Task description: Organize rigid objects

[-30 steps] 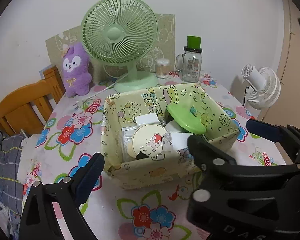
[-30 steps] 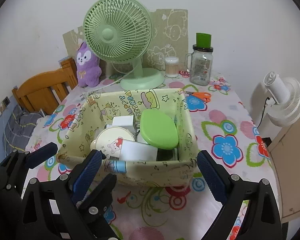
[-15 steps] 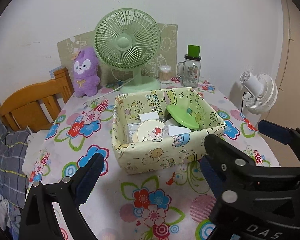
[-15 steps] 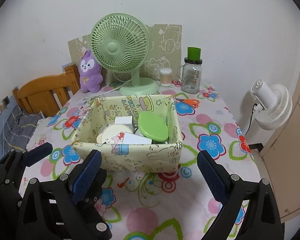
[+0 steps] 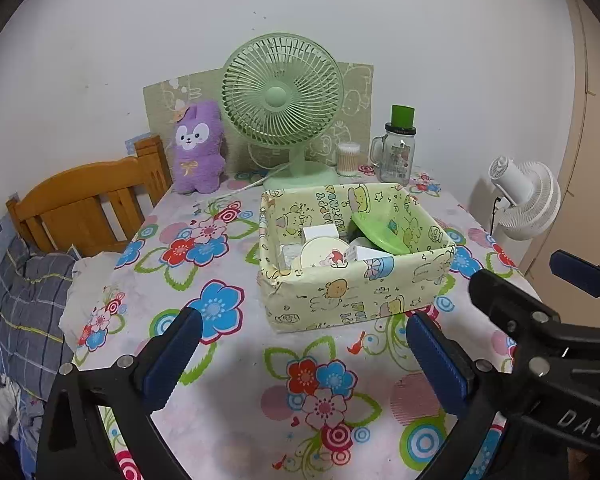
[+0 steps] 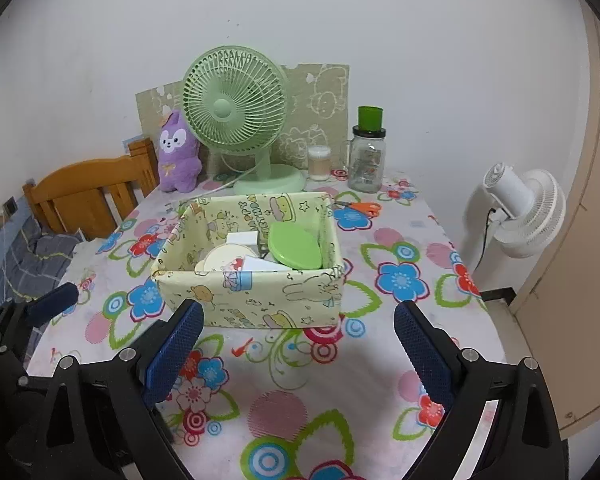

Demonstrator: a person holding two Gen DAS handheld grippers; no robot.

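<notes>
Both hand-held grippers hang empty above the flowered table (image 6: 400, 248): the left gripper (image 5: 300, 354), its jaws opening with nothing between them, and the right gripper (image 6: 298, 344), spread wide. Ahead of both, just beyond the fingertips, sits the yellow cartoon-print box (image 6: 260, 296), filled with a green lid (image 6: 296, 246), a round cream tin (image 5: 324, 252) and white boxes. Orange scissors (image 6: 360, 208) lie loose behind the box; any next pick would call for a high approach over its soft wall
</notes>
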